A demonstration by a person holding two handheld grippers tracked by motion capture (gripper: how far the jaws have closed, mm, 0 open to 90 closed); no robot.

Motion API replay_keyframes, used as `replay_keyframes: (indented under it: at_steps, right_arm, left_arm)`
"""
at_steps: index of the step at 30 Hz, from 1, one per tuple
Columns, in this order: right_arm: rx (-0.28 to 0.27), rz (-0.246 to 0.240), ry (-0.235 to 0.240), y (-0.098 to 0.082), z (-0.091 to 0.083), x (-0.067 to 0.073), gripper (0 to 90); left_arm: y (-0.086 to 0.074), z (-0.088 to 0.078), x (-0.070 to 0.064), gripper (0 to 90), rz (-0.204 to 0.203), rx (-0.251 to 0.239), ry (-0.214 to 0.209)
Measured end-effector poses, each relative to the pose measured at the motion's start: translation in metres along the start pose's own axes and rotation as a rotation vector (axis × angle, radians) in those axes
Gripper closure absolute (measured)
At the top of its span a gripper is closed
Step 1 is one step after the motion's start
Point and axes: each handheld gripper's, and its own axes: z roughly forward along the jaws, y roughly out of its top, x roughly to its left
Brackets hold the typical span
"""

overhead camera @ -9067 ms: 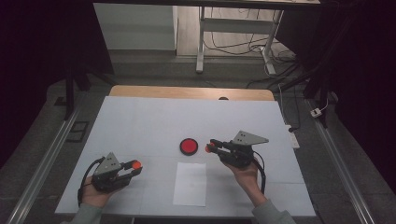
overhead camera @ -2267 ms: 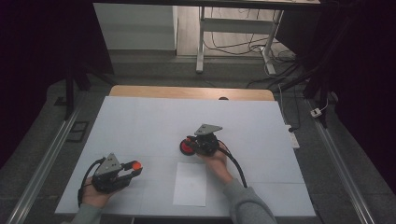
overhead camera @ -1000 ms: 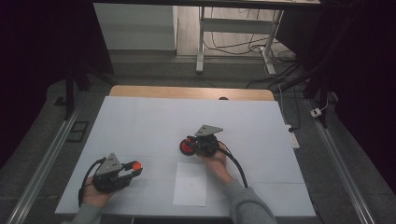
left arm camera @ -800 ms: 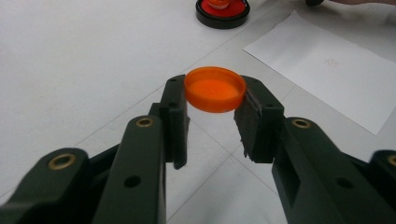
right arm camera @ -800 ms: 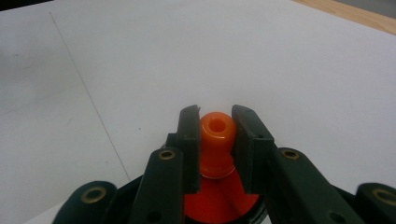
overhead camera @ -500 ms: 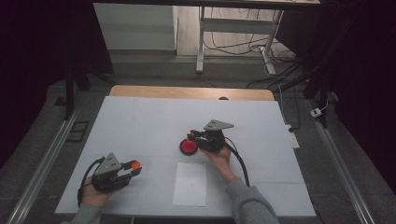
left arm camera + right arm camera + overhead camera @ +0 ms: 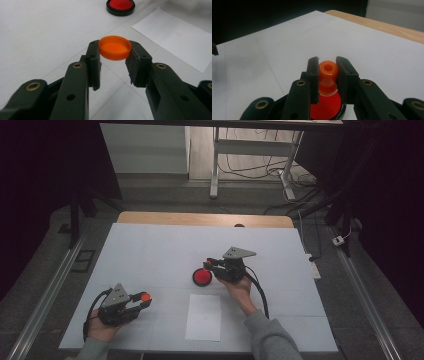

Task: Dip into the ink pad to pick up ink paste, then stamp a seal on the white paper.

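Observation:
A small orange stamp (image 7: pixel 328 75) with a round knob sits between the jaws of my right gripper (image 7: pixel 328 62), which is shut on it. It hangs just over the round red ink pad (image 7: pixel 325 108) in its black rim. In the high view the right gripper (image 7: pixel 209 265) is at mid-table, above the pad (image 7: pixel 201 278). My left gripper (image 7: pixel 115 51) is shut on a flat orange cap (image 7: pixel 115 47) held by its edges. In the high view the left gripper (image 7: pixel 142 300) rests near the front left of the table, cap (image 7: pixel 145 296) at its tip.
A white sheet of paper (image 7: pixel 204 316) lies on the white table (image 7: pixel 150 245) in front of the pad, between the two hands. The table's wooden back edge (image 7: pixel 200 218) borders a drop to the floor. Metal rails run along both sides.
My right gripper has lifted off the ink pad and drifted slightly right with the orange stamp in it. The left gripper and its cap have stayed put.

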Motion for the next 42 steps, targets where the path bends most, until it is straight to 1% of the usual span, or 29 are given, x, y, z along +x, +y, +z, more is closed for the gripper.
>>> replay_keyframes:
  at_steps: [4,25,42]
  right_arm:
    - [-0.007,0.004,0.002,0.001,-0.003,0.0,73.6]
    - [-0.009,-0.015,0.023,0.002,-0.017,0.005,73.5]
    - [-0.003,-0.027,0.022,-0.001,-0.028,0.008,73.5]
  left_arm:
    - [0.0,0.0,0.0,65.1,0.0,0.0,0.0]
    - [0.0,0.001,0.003,65.1,0.0,0.0,0.001]
    - [0.0,0.0,0.003,65.1,-0.001,-0.001,0.003]
